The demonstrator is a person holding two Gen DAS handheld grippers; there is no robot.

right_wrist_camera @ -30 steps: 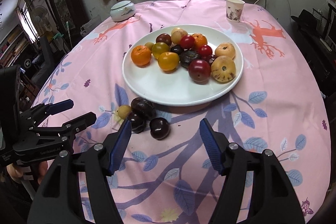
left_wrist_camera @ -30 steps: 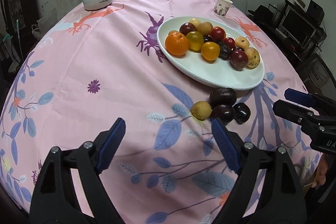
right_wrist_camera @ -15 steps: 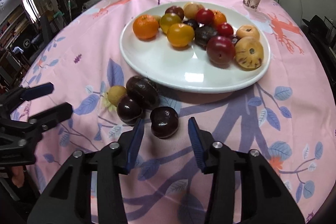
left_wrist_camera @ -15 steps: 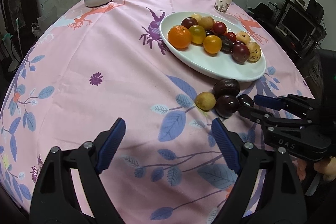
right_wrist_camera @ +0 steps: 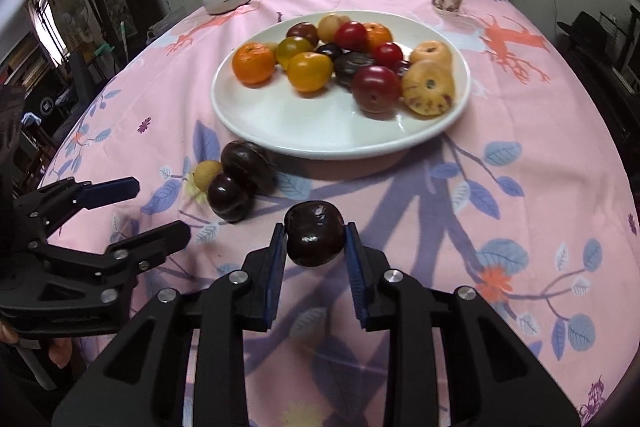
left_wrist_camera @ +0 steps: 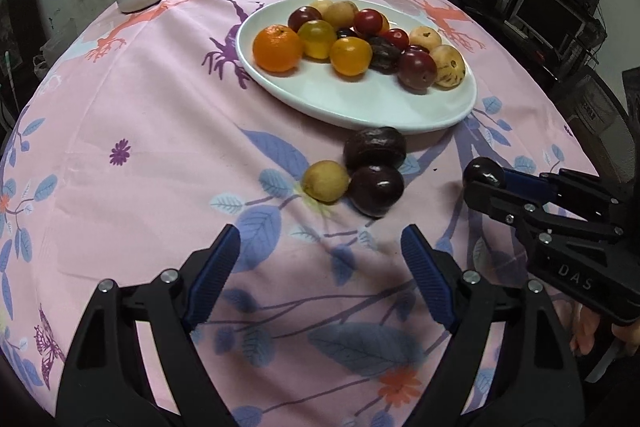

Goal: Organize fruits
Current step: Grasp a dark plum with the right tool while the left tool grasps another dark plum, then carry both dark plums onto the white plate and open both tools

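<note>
Here the right gripper [right_wrist_camera: 316, 241] is pinching a glossy dark plum [right_wrist_camera: 315, 233], raised just above the pink tablecloth [right_wrist_camera: 520, 147]. Only the left wrist view is showing the left gripper [left_wrist_camera: 320, 269] spread, its jaws having just narrowed slightly around nothing.

We see a white plate [right_wrist_camera: 320, 131] on the pink cloth, and we place everything by it. On its far half sit an orange [right_wrist_camera: 254, 63], a yellow fruit [right_wrist_camera: 309, 71], a dark red plum [right_wrist_camera: 376, 89], a speckled tan fruit [right_wrist_camera: 428, 93] and a cluster of red, tan and dark fruits behind them; the near half is bare. Just off the plate's near-left rim lie three fruits touching one another: a wrinkled dark one [right_wrist_camera: 248, 163] closest to the rim, a glossy dark plum [right_wrist_camera: 230, 197] and a small yellow fruit [right_wrist_camera: 207, 175]. Nearer still, a glossy dark plum [right_wrist_camera: 316, 233] is pinched between blue pads.
</note>
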